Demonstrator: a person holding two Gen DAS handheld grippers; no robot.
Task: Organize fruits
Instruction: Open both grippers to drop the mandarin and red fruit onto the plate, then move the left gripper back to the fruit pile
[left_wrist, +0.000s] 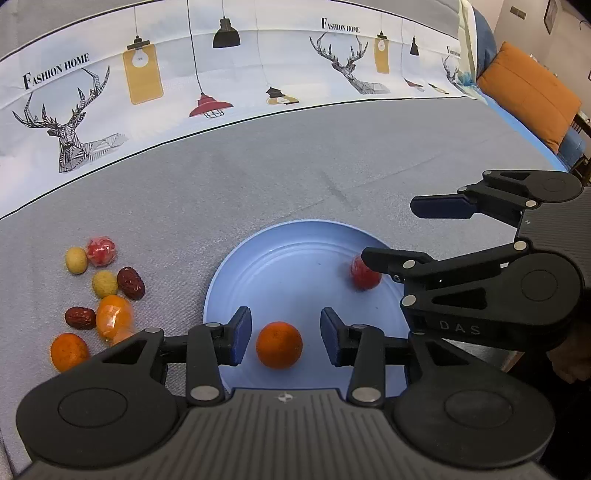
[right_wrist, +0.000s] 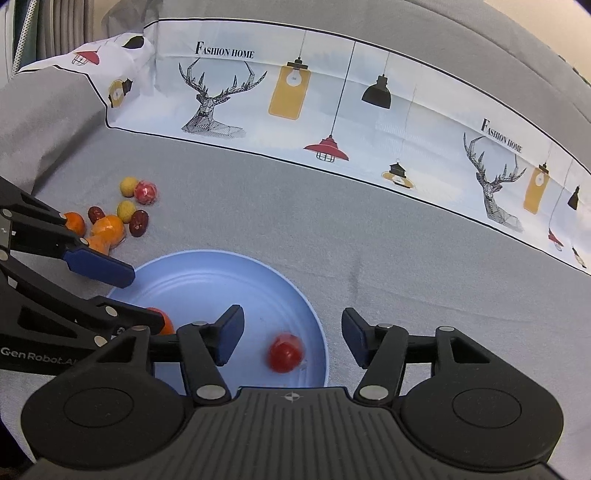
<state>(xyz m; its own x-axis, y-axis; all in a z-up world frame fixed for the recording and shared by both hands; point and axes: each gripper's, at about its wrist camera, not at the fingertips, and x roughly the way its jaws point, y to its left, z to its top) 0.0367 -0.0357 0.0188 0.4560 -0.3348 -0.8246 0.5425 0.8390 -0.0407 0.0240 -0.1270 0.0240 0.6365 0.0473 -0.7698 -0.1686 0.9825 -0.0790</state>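
A light blue plate (left_wrist: 295, 240) lies on the grey cloth. An orange (left_wrist: 279, 344) rests in it between the fingers of my open left gripper (left_wrist: 286, 341), untouched by the pads. A red wrapped fruit (right_wrist: 285, 352) lies in the plate between the fingers of my open right gripper (right_wrist: 291, 339); it also shows in the left wrist view (left_wrist: 364, 277). My right gripper appears in the left wrist view (left_wrist: 399, 230), the left gripper in the right wrist view (right_wrist: 122, 295). The plate also shows in the right wrist view (right_wrist: 236, 273).
A pile of loose fruit lies left of the plate: two yellow balls (left_wrist: 76, 260), two dark red dates (left_wrist: 130, 282), a red wrapped one (left_wrist: 101, 251), an orange wrapped one (left_wrist: 114, 317) and an orange (left_wrist: 69, 350). A printed cloth backdrop (left_wrist: 221, 74) stands behind.
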